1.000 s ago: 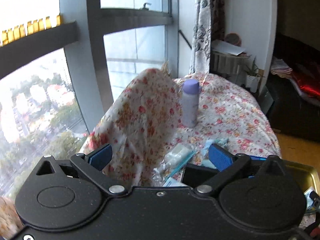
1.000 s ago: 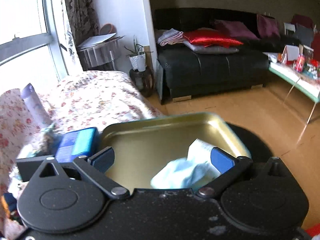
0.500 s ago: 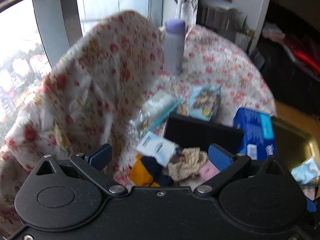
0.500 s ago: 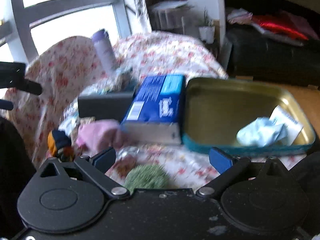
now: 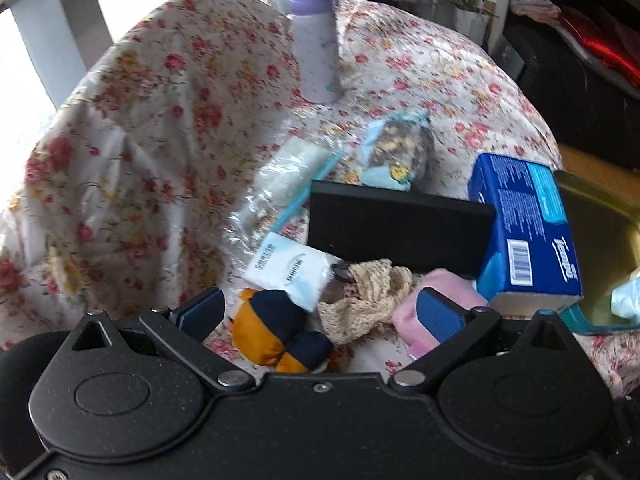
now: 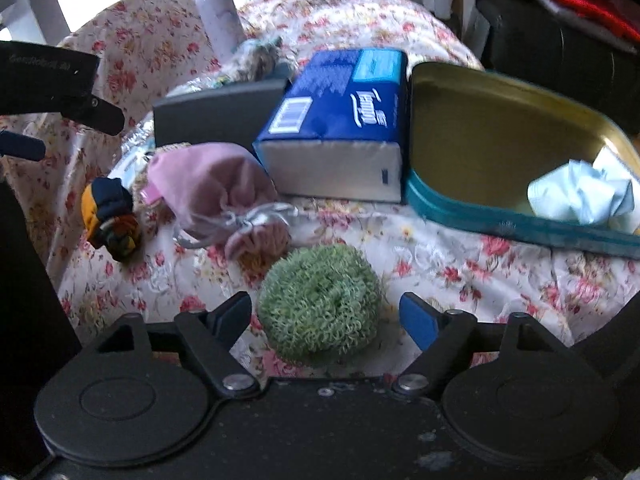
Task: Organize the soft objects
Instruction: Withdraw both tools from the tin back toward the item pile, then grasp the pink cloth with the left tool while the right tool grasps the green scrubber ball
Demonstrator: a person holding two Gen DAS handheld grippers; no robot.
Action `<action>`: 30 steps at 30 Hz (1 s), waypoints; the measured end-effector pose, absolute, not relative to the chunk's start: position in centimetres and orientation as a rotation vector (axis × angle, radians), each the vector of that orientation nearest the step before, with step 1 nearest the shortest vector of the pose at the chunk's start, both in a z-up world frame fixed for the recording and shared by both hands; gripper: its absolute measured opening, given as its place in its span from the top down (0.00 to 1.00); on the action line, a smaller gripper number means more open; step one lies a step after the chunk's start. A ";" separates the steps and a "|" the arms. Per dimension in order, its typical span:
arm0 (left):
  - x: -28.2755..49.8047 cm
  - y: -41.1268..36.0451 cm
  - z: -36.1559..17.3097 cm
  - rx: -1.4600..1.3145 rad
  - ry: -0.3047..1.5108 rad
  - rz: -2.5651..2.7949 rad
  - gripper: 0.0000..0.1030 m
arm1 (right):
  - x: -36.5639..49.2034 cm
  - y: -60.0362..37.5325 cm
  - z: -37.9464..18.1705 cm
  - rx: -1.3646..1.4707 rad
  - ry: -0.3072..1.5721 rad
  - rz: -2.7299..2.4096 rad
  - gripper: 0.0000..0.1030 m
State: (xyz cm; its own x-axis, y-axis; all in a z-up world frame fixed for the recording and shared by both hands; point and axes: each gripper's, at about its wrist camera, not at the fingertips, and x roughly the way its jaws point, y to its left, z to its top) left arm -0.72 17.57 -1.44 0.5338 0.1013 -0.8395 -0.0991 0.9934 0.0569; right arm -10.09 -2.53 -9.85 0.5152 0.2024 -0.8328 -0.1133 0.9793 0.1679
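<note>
In the right wrist view a green fuzzy ball lies on the floral cloth between the fingers of my right gripper. Its jaws are closing, with small gaps still showing on both sides of the ball. Beyond it lie a pink drawstring pouch and an orange and navy soft toy. At the right a gold tin holds a crumpled pale blue cloth. My left gripper hangs open above the toy, a beige lace cloth and the pouch.
A blue tissue pack leans against the tin, with a black box to its left. A purple bottle stands farther back, with plastic-wrapped packets in front of it. A chair back draped in floral cloth rises at the left. A dark sofa stands beyond.
Both grippers came down and tipped toward the table. The right one swung left from over the tin to the green ball and its jaws narrowed. The left one now hangs over the soft pile.
</note>
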 end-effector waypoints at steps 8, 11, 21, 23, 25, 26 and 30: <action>-0.7 16.8 -1.7 0.034 1.000 0.079 0.04 | -9.3 -2.5 -11.0 0.133 1.040 0.199 0.26; -0.6 16.6 -1.7 0.032 1.005 0.066 0.04 | -9.3 -2.4 -11.1 0.136 1.030 0.198 0.25; -0.3 15.8 -2.3 0.066 1.039 0.026 0.04 | -9.0 -2.2 -11.4 0.128 1.014 0.193 0.15; -0.2 15.5 -2.4 0.082 1.044 0.024 0.04 | -9.1 -2.1 -11.4 0.121 1.013 0.195 0.22; -0.1 15.3 -2.5 0.094 1.050 0.017 0.04 | -9.3 -1.9 -11.3 0.098 1.001 0.187 0.35; -0.1 15.2 -2.6 0.100 1.053 0.012 0.04 | -9.5 -1.8 -11.3 0.088 0.993 0.192 0.38; -0.1 14.3 -2.7 0.135 1.057 -0.016 0.04 | -9.7 -1.7 -11.1 0.084 0.982 0.205 0.41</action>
State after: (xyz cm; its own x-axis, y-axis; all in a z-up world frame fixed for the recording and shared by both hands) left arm -0.06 14.30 -2.68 0.4919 0.0519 -0.8691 0.0778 0.9916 0.1032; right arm -9.67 -1.74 -11.09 0.5376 0.2102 -0.8166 -0.1341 0.9774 0.1634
